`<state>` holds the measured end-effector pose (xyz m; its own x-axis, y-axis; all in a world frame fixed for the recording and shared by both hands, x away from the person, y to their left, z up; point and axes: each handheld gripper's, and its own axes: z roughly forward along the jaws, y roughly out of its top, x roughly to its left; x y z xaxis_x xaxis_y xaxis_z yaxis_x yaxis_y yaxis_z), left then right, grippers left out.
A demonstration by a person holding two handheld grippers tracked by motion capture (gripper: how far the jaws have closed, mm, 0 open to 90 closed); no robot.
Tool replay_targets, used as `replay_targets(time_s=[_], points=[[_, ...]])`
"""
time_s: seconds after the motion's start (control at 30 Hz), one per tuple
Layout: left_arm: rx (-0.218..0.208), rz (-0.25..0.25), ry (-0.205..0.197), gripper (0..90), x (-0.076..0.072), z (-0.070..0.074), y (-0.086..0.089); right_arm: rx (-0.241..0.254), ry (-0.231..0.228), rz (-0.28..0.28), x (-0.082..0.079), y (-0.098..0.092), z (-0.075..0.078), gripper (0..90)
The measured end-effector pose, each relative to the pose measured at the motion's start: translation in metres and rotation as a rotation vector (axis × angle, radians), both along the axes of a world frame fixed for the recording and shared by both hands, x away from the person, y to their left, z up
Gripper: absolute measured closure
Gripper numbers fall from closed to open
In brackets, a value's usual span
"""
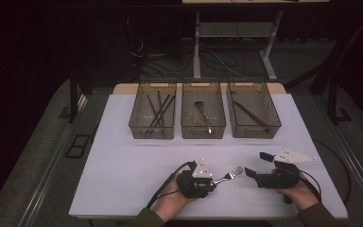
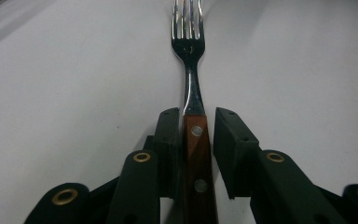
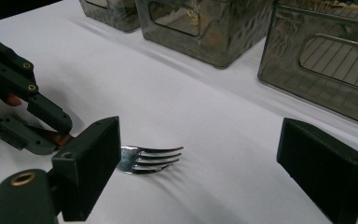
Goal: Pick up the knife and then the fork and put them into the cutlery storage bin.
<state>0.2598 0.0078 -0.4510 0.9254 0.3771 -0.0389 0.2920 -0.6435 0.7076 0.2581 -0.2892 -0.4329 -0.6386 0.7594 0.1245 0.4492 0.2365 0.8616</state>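
Fork [image 2: 193, 93] handle between left fingers [image 2: 170, 144].

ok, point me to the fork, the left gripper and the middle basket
fork [image 2: 188, 51], left gripper view, on the neck below the tines.
left gripper [image 1: 213, 182], high view, at the jaw tips around the handle.
middle basket [image 1: 203, 133], high view, on the near wall.
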Motion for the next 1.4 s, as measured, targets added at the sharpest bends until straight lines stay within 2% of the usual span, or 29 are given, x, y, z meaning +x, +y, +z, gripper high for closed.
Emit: replay_targets(time_s=[0.03,0.07,0.1,0.13,0.3,0.33,0.37,0.4,0.43,0.5,0.53,0.6,0.63,0.67,0.77,0.83,0.97,1.03,1.07,1.23,1.3,1.4], points=[[-0.012,0.009,-0.005,70.9,-0.001,-0.001,-0.001,-0.002,-0.001,0.002,0.000,0.000,0.000,13.4],[0.002,0.000,-0.014,72.0,-0.001,0.000,-0.001,0.000,-0.002,0.003,0.000,0.000,0.000,13.4],[-0.009,0.005,-0.016,74.3,-0.002,-0.001,-0.002,-0.001,-0.002,0.005,0.000,0.000,0.000,13.6],[0.003,-0.001,-0.025,75.8,-0.002,-0.001,-0.001,-0.003,-0.002,0.007,0.000,0.001,0.000,13.7],[0.002,-0.003,-0.041,76.8,-0.004,0.000,-0.002,-0.008,0.031,0.000,0.001,0.003,0.000,13.6],[0.004,0.002,-0.058,76.8,-0.004,0.000,-0.002,-0.003,0.045,-0.004,0.002,0.003,0.000,13.6],[-0.016,0.020,-0.064,76.8,-0.005,0.001,-0.002,-0.002,0.056,-0.004,0.002,0.004,0.000,13.6],[-0.014,0.015,-0.074,76.9,-0.004,0.004,0.000,-0.003,0.075,-0.002,0.003,0.005,0.000,13.6],[-0.029,0.025,-0.080,76.8,-0.003,0.007,0.001,0.000,0.089,0.000,0.003,0.006,0.001,13.6],[-0.080,0.060,-0.082,76.9,-0.003,0.013,0.004,0.010,0.111,0.009,0.006,0.010,0.002,13.7],[-0.074,0.058,-0.086,76.9,-0.002,0.017,0.007,0.016,0.118,0.008,0.008,0.013,0.003,14.4],[-0.109,0.084,-0.098,76.8,0.000,0.023,0.012,0.093,0.147,0.012,0.013,0.015,0.006,15.5],[-0.121,0.094,-0.100,76.8,0.001,0.026,0.014,0.144,0.157,0.006,0.017,0.016,0.007,18.2],[-0.136,0.101,-0.103,76.8,0.002,0.028,0.017,0.162,0.160,0.002,0.020,0.016,0.007,21.9],[-0.159,0.118,-0.119,76.8,0.004,0.033,0.021,0.181,0.168,0.005,0.029,0.021,0.009,31.1],[-0.170,0.126,-0.121,76.8,0.004,0.035,0.021,0.219,0.180,0.026,0.034,0.026,0.010,39.1],[-0.184,0.144,-0.131,76.7,0.005,0.035,0.022,0.266,0.206,0.048,0.043,0.040,0.011,57.0],[-0.172,0.141,-0.141,76.8,0.007,0.037,0.024,0.300,0.227,0.056,0.047,0.044,0.011,68.9],[-0.188,0.155,-0.138,76.7,0.007,0.036,0.024,0.315,0.232,0.049,0.049,0.045,0.011,73.8],[-0.191,0.173,-0.138,76.7,0.010,0.037,0.028,0.381,0.239,0.050,0.057,0.048,0.016,81.2],[-0.192,0.176,-0.129,76.6,0.012,0.037,0.029,0.390,0.218,0.060,0.059,0.050,0.020,83.0],[-0.206,0.182,-0.122,76.3,0.013,0.037,0.030,0.373,0.197,0.071,0.060,0.054,0.026,84.2]])
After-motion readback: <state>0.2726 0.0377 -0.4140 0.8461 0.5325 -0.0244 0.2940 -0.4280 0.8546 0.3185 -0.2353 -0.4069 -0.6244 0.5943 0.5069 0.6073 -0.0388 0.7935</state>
